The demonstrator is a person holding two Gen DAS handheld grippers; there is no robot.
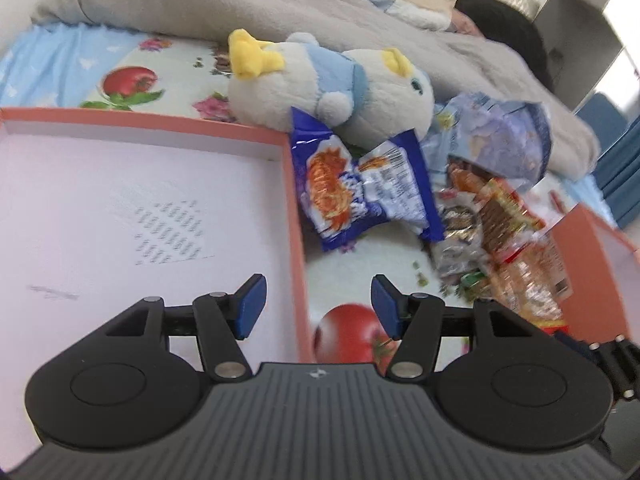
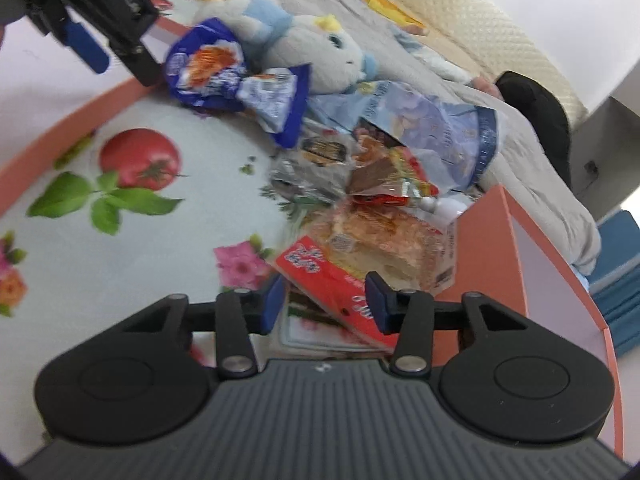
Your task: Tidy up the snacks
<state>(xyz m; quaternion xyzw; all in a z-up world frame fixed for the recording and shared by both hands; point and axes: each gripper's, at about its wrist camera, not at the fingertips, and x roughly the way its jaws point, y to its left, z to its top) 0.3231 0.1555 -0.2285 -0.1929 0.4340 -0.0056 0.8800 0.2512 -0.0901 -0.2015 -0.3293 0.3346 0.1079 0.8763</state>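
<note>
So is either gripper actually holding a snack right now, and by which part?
The left gripper is open and empty. The right gripper has the red end of the bread packet between its pads, but whether they press on it cannot be told.

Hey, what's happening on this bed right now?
A person with two handheld grippers is sorting a pile of snack packets on the bedsheet between two orange boxes. The right gripper straddles a red snack packet at the near edge of the pile; whether it has gripped is unclear. The left gripper is open and empty over the rim of the left orange box.
</note>
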